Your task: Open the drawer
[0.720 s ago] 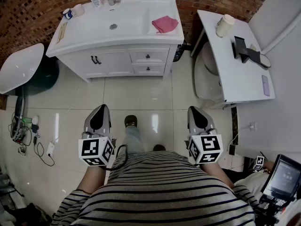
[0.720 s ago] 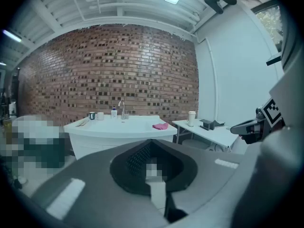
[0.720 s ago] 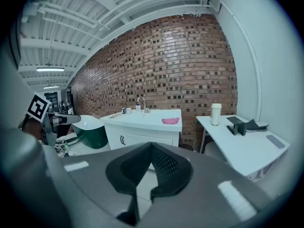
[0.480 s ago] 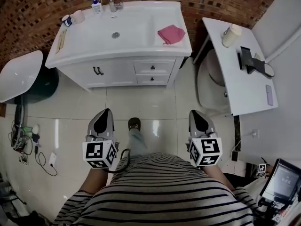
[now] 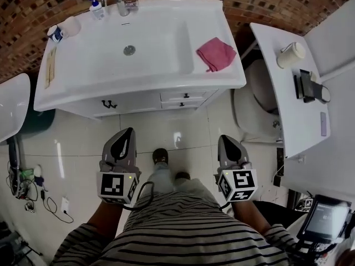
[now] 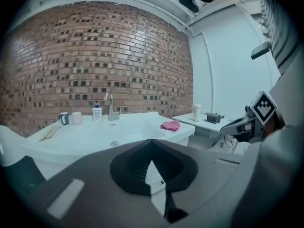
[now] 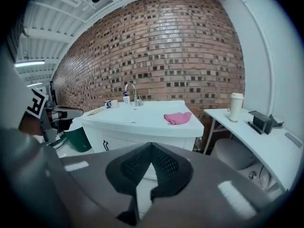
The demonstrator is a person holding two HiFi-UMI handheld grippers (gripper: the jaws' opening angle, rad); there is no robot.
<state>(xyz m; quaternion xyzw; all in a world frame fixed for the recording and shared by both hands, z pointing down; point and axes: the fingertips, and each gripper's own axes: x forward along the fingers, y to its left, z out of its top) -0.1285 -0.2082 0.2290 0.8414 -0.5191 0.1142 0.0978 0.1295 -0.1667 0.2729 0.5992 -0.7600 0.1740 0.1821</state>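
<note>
Both grippers clenched and empty, short of the vanity drawers.

The left gripper (image 5: 126, 133) and right gripper (image 5: 226, 140) hover side by side over the floor tiles (image 5: 166, 127), jaws together on nothing, probably just carried for the approach. The drawer (image 5: 186, 96) sits at the right of the white vanity (image 5: 66, 97) front, below the pink cloth (image 5: 216, 54) and well apart from both. Open floor lies ahead; the side surface (image 5: 283, 93) crowds the right.

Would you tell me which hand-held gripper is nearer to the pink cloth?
Right. The right hand-held gripper sits nearly straight in front of the pink cloth; the left hand-held gripper is farther left.
</note>
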